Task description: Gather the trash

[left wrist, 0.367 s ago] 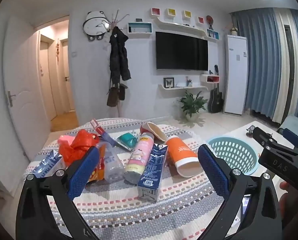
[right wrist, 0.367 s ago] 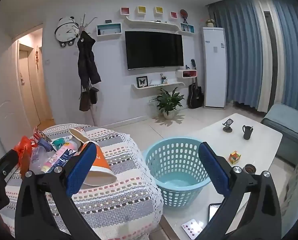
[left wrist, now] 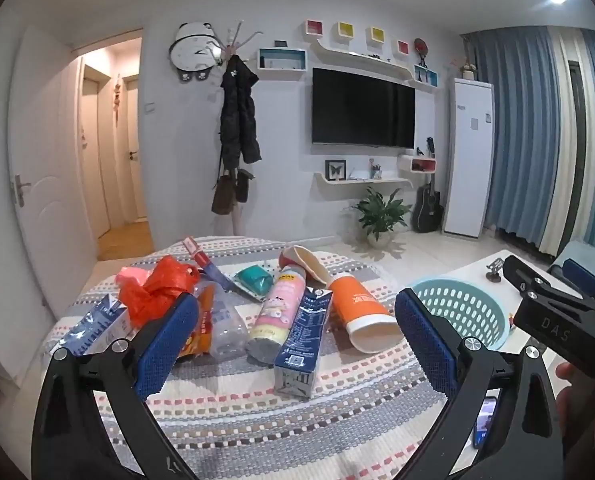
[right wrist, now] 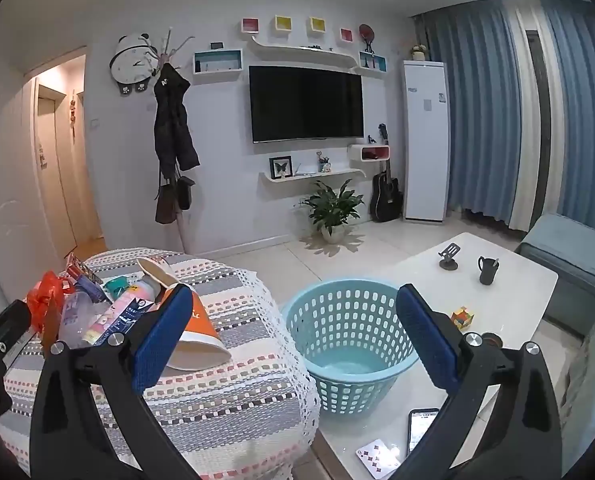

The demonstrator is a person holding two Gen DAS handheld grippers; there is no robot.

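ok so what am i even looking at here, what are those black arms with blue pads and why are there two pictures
Those are hand-held tongs, one in each of a person's hands, with no robot behind them. Each carries a wide-angle camera looking along its two blue-padded fingers, hence two pictures. The left tongs look at a table under a striped cloth strewn with trash: an orange paper cup on its side, a blue carton, a pink bottle, a clear plastic bottle and a red plastic bag. The right tongs look at a light blue basket standing on a white table; nothing shows inside it. Both tongs are open and hold nothing.
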